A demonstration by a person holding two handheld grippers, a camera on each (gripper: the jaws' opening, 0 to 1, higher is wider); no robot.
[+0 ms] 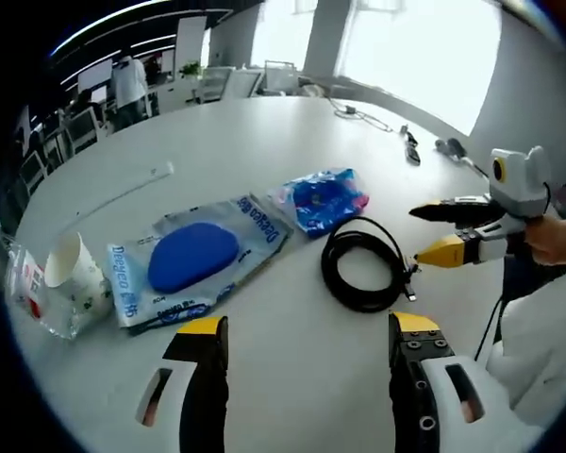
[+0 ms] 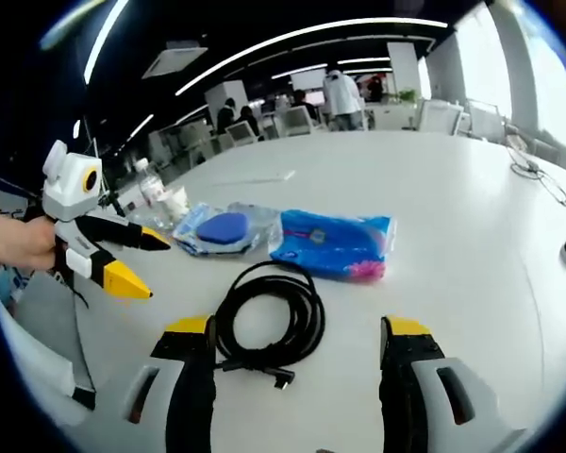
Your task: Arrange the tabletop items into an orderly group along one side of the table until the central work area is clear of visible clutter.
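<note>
**Tabletop items and both grippers, as found**

Reference landmark: the coiled black cable (image 1: 363,263), lying flat on the white table (image 1: 264,142).

Left gripper view, left to right: a paper cup (image 1: 74,271) on its side against a clear bag (image 1: 38,297), farthest from the cable. Next, a clear packet with a blue oval pad (image 1: 196,257), between cup and cable. A blue patterned pouch (image 1: 323,197) lies just beside the cable, its corner close to the coil. The left gripper (image 1: 307,344) hangs above the table short of the cable, jaws wide apart, gripping nothing. The right gripper (image 1: 432,233) sits just beyond the cable's far side, jaws parted, empty, held by a hand (image 1: 557,238).

Right gripper view: the left gripper (image 2: 143,260) is left of the cable (image 2: 269,316), jaws spread, empty. The right gripper (image 2: 297,344) straddles the cable's near edge, jaws wide, nothing between them.
</note>
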